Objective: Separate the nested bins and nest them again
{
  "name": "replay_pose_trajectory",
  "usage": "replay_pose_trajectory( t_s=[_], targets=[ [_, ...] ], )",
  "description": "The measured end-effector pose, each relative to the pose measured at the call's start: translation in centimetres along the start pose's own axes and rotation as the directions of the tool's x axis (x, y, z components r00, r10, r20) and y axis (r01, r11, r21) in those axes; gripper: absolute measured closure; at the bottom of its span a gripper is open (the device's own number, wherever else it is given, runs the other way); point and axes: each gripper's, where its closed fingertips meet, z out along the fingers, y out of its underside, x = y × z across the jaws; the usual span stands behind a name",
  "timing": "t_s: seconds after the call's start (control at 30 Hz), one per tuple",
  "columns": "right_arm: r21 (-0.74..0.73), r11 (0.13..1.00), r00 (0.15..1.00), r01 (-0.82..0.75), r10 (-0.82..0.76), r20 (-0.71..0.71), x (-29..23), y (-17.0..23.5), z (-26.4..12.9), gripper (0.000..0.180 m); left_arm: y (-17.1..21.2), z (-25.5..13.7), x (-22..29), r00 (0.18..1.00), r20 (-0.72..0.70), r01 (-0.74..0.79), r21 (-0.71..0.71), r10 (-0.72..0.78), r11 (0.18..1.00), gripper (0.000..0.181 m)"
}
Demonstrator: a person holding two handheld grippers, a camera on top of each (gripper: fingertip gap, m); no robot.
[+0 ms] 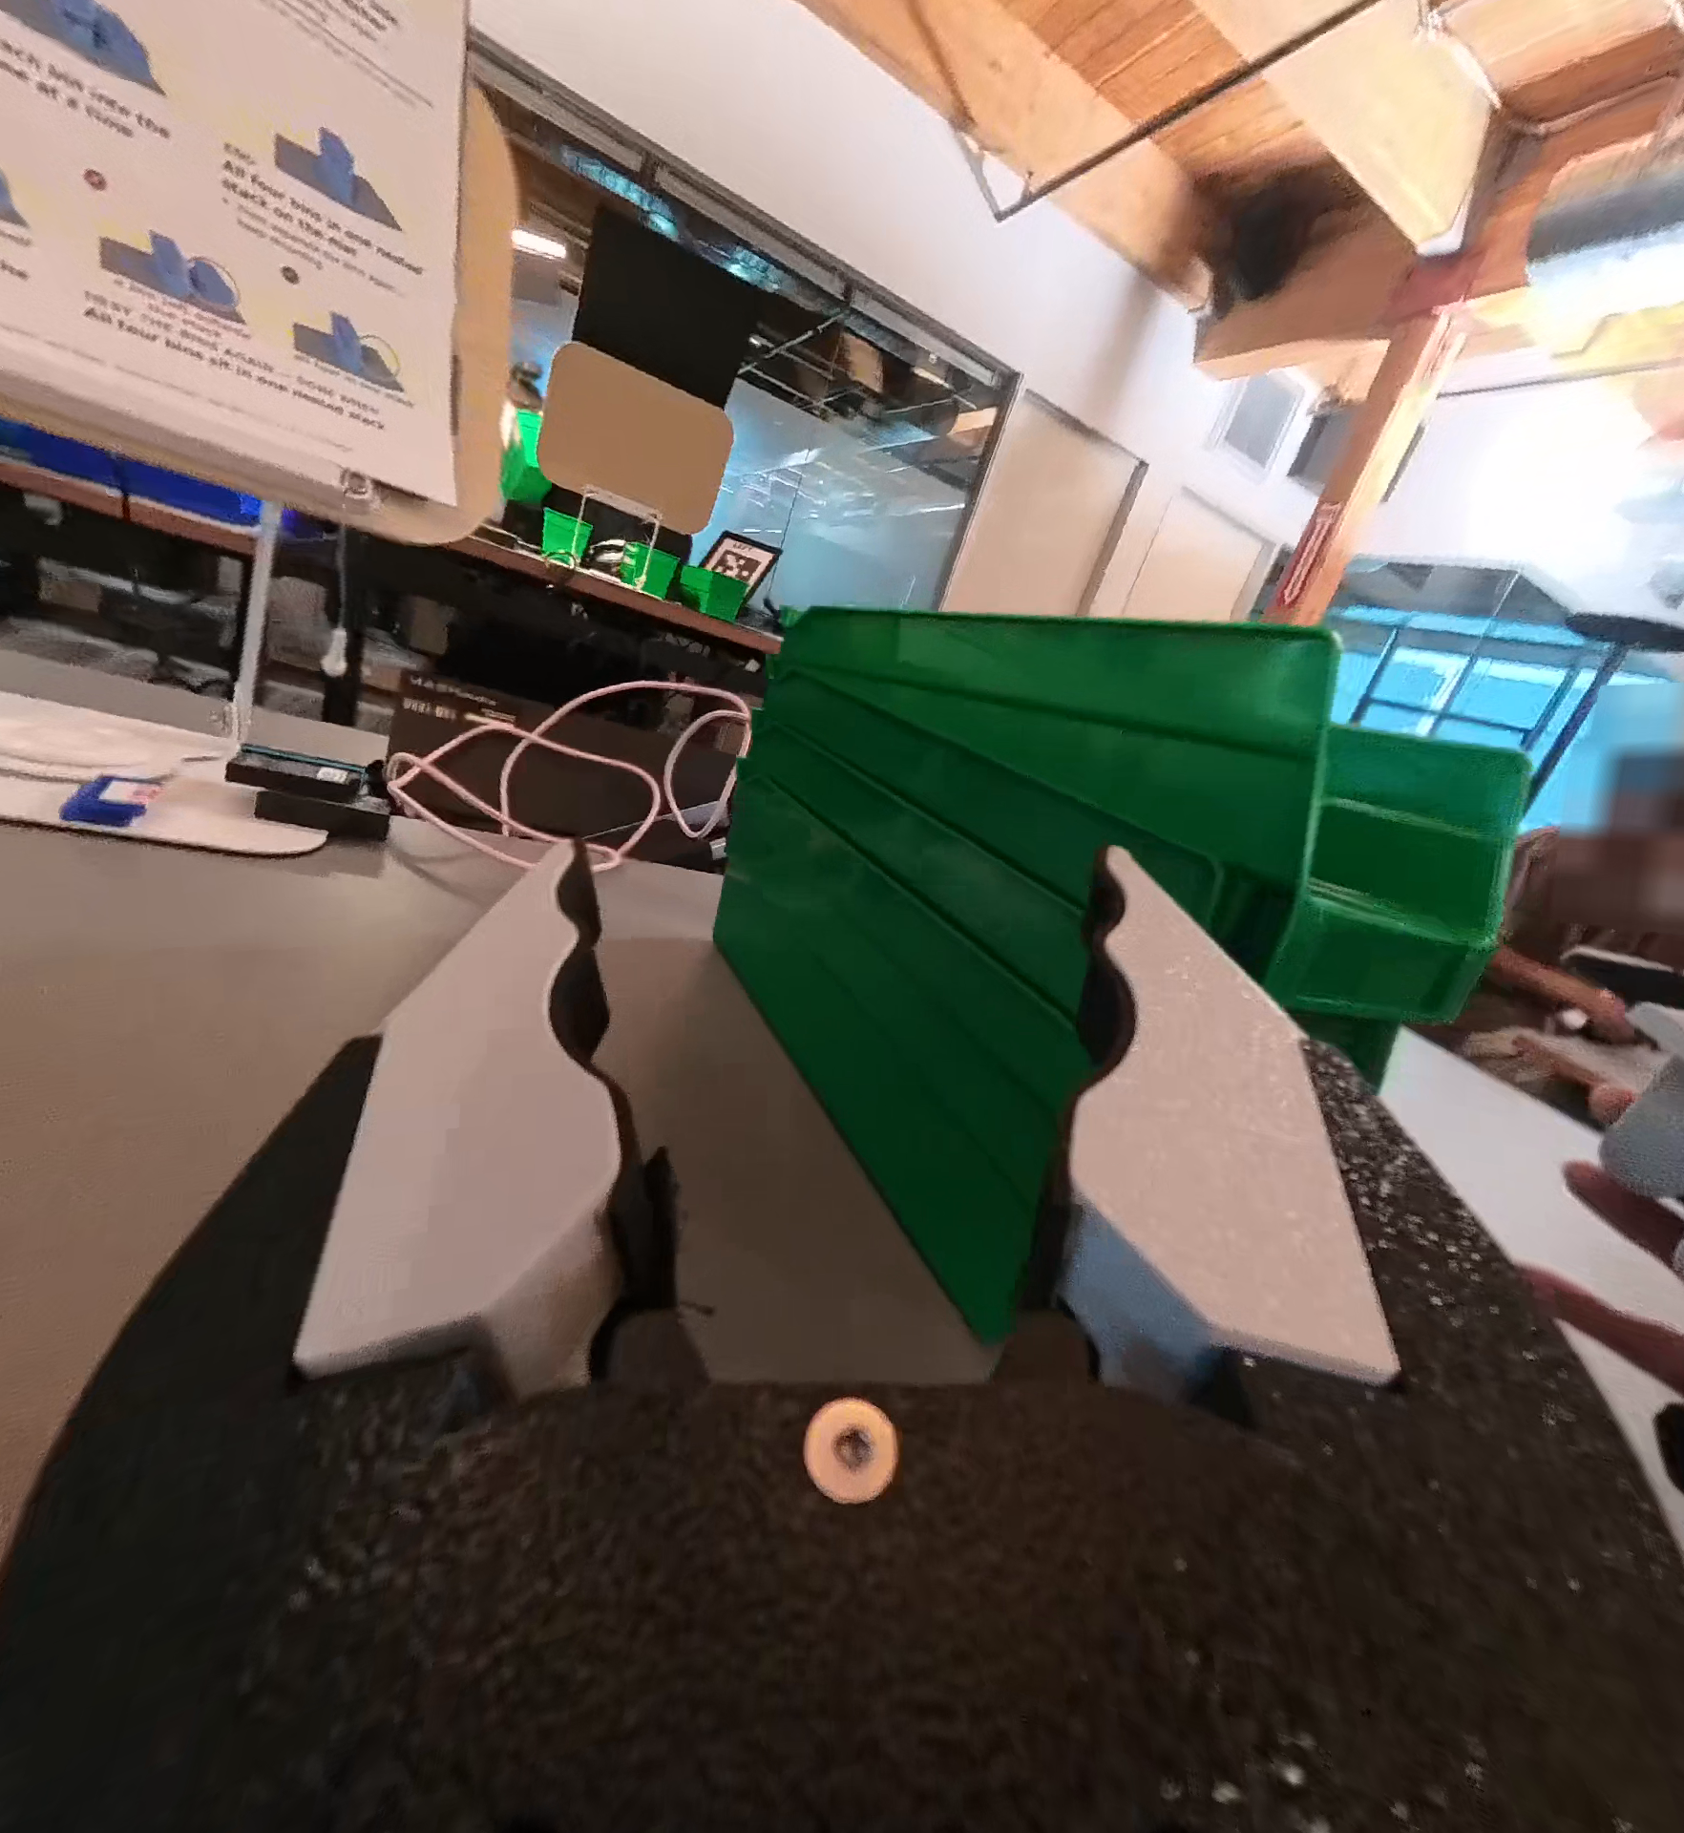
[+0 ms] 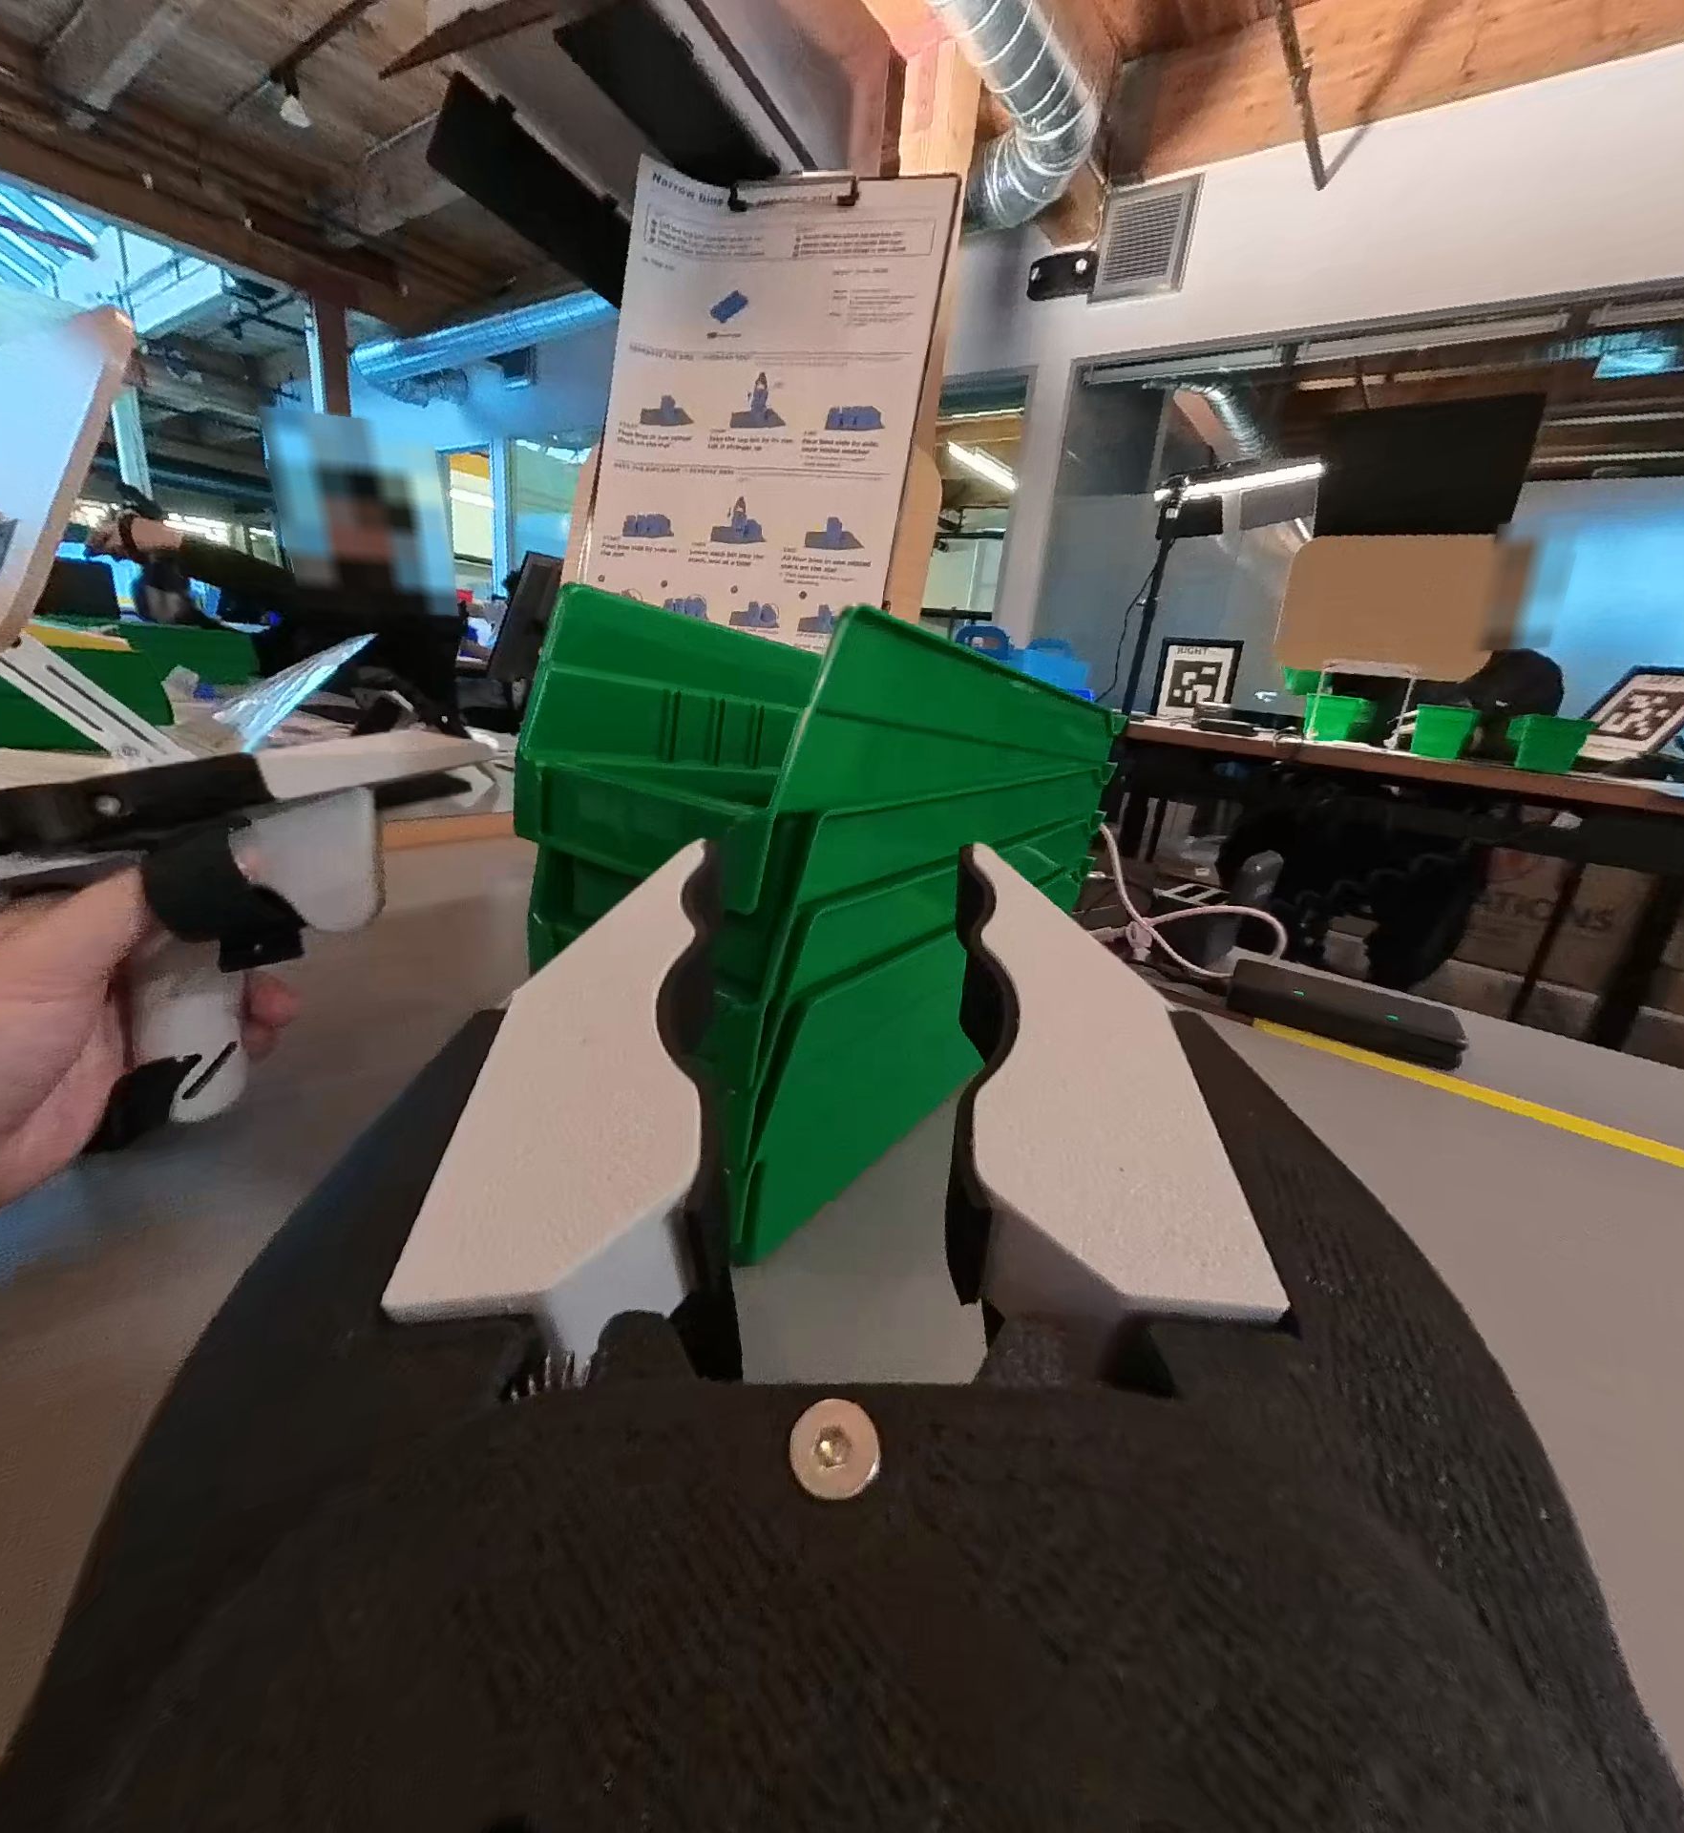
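A stack of several nested green bins [image 1: 1017, 774] stands on the grey table [image 1: 173, 992]. Their rims fan apart, and the top bin [image 2: 937, 714] tilts up out of the stack. My left gripper [image 1: 843, 873] is open, with the stack's long side wall between its fingers, close to the right finger [image 1: 1205, 1091]. My right gripper [image 2: 838, 863] is open, its fingers on either side of the stack's near corner [image 2: 848, 1041]. Whether either gripper touches the bins I cannot tell. The left gripper, held in a hand [image 2: 15, 1051], also shows in the right wrist view [image 2: 441, 759], level with the stack's upper rims.
A clipboard with an instruction sheet [image 2: 769, 417] stands behind the stack. A pink cable [image 1: 570, 774] and black boxes [image 1: 322, 794] lie on the far table side. A yellow tape line [image 2: 1512, 1121] crosses the table at the right. Small green bins [image 2: 1443, 729] sit on a back table.
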Motion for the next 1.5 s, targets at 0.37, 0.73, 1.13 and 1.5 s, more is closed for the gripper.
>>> replay_pose_trajectory(
  t_s=[0.37,0.73,1.13,1.5],
  targets=[
    [-0.002,1.0,0.998,0.026,-0.026,-0.057,0.6,0.2,-0.1,0.121,1.6,0.4,5.1,0.946,-0.23,-0.24,-0.022,0.229,0.97,0.033],
    [-0.196,0.973,0.992,-0.123,0.121,-0.025,0.4,3.7,0.7,0.134,6.6,0.4,9.1,0.907,-0.407,-0.227,-0.255,0.109,0.94,0.021],
    [-0.322,0.93,0.972,-0.18,0.217,0.085,-3.2,5.8,2.2,0.139,10.1,0.1,9.9,0.902,-0.429,-0.247,-0.43,0.045,0.868,0.021],
    [-0.306,0.943,0.956,-0.131,0.202,0.214,-5.5,4.8,2.5,0.126,9.4,0.8,8.2,0.938,-0.328,-0.243,-0.406,0.107,0.881,0.021]
  ],
)
